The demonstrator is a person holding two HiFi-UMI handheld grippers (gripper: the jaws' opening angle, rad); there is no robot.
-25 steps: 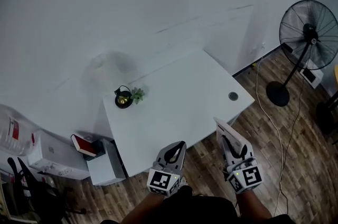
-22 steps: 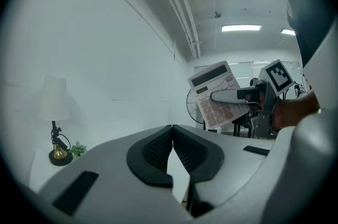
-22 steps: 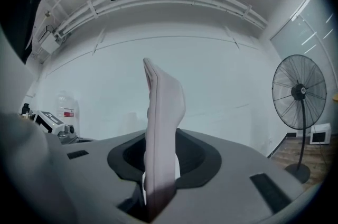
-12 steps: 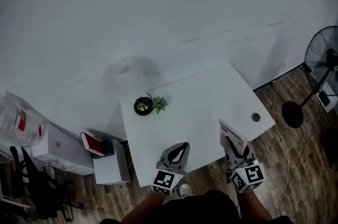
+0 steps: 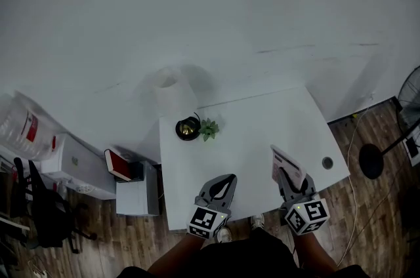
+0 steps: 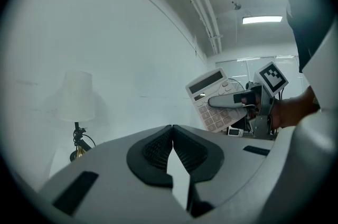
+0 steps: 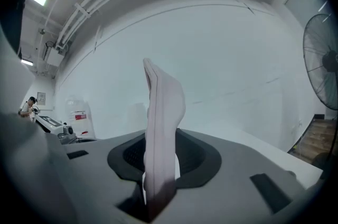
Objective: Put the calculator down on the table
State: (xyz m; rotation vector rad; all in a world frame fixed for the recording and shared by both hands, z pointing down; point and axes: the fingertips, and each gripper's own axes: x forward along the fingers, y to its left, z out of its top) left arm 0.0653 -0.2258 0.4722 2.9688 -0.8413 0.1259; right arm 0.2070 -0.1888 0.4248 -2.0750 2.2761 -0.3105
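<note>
Lamp (image 5: 187, 128) just beside small plant (image 5: 209, 129); red book (image 5: 119, 165) next to low cabinet (image 5: 136, 197); fan (image 5: 371, 161) right, water jug (image 5: 23, 126) far left.

The head view's right edge cuts off most of your standing fan's (image 5: 409, 99) head. In the right gripper view the calculator (image 7: 163, 106) stands edge-on, keys unseen, its lower end buried in the right gripper's (image 7: 161, 157) jaws. The round thing (image 5: 327, 163) near the table's (image 5: 249, 132) right corner is too small to name.
</note>
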